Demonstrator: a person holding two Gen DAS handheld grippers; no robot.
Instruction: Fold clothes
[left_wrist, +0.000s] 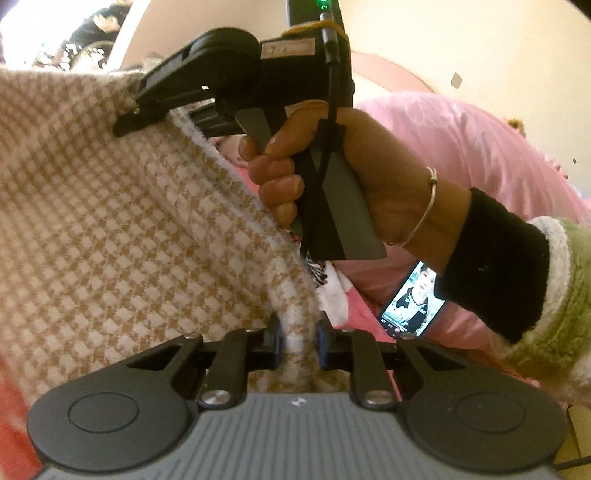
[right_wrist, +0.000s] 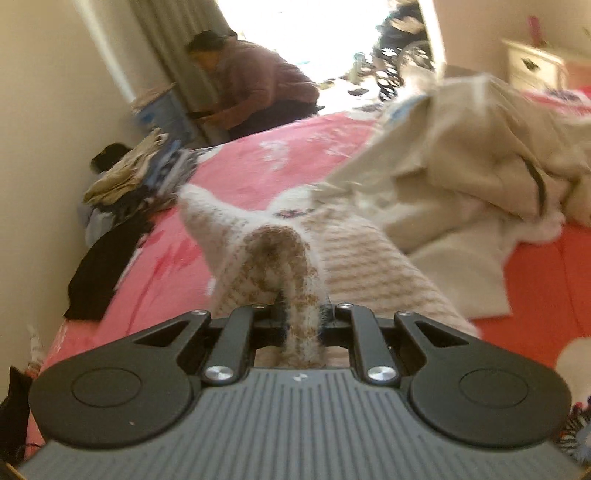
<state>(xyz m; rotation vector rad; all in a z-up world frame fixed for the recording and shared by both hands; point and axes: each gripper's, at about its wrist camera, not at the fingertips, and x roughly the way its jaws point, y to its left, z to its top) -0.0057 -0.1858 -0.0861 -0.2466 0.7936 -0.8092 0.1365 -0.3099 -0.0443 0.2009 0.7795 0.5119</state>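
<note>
- Two grippers pinch one garment: the left gripper (left_wrist: 298, 345) has its jaws pressed onto a bunched edge of the houndstooth knit (left_wrist: 110, 206), and the right gripper (right_wrist: 303, 325) has its jaws pressed onto another bunched edge of the same knit (right_wrist: 280, 258).
- Location of the knit: it hangs in the air between the two grippers, above the bed (right_wrist: 258, 162). In the left wrist view it spreads as a taut sheet from 6 o'clock up to 10 o'clock, where the other gripper clamps its upper edge.
- Handling judgement: the knit looks soft, thick and fuzzy, with no stiffness of its own. It drapes and sags wherever it is not held. It is probably light to moderate in weight and not fragile, though loose yarn can snag on jaw edges.
- Hold points: grip at hems or corners, with enough fabric gathered between the pads, as now. A thin pinch on fuzzy yarn may slip.
- Stage: the scene fits either a spread before a fold or a lift of an edge to lay it over; the pictures do not settle which.
- Surroundings, right wrist view: a cream garment heap (right_wrist: 461, 177) lies on the bed at 2 o'clock, close to the knit, and limits flat laying space.
- A stack of clothes (right_wrist: 136, 177) sits at 10 o'clock, and a black cloth (right_wrist: 99, 273) at 9 o'clock.
- A seated person (right_wrist: 258, 85) is at 12 o'clock, well apart.
- Left wrist view: a phone (left_wrist: 413, 302) lies at 4 o'clock, on pink bedding beneath the hand (left_wrist: 369, 177).
</note>
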